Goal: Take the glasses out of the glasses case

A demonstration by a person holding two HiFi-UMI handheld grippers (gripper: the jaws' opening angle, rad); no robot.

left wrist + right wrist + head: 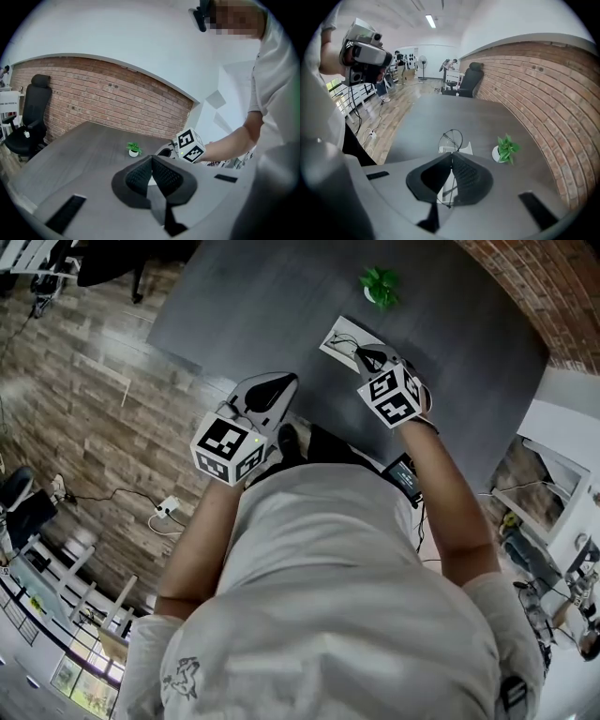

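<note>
A thin wire-framed pair of glasses hangs from my right gripper, whose jaws are shut on the frame. One round lens sticks out past the tips. Below it a white glasses case lies on the dark grey table. In the head view the right gripper hovers over the case. My left gripper is to the left of the case, apart from it. Its jaws are shut with nothing between them. A white patch shows behind them, and I cannot tell what it is.
A small green plant in a white pot stands beyond the case, near the brick wall. A black office chair sits at the table's far end. The table's near edge runs just in front of the person's body.
</note>
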